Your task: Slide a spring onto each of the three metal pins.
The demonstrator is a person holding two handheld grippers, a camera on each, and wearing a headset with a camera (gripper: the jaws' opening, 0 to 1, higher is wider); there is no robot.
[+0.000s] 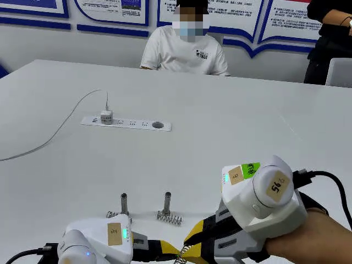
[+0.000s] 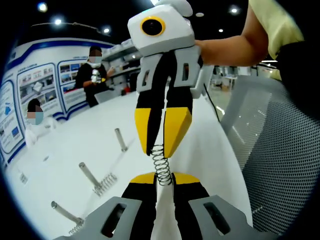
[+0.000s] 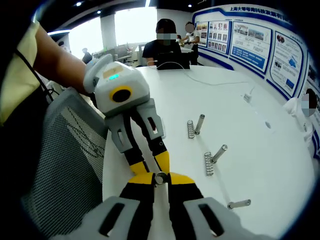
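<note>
Left tool (image 2: 159,178) and right tool (image 3: 159,176) are both clamped on the same spring (image 2: 161,162), tip to tip over the near edge of the bench (image 1: 231,137). Two other springs (image 1: 169,218) lie loose beside pins (image 1: 166,201) a bit farther out.

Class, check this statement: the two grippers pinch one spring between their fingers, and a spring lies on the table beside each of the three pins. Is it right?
Not quite: loose springs lie beside only two pins; the third pin has none, as the right gripper view shows. The left gripper and right gripper do pinch the held spring between their fingers.
</note>
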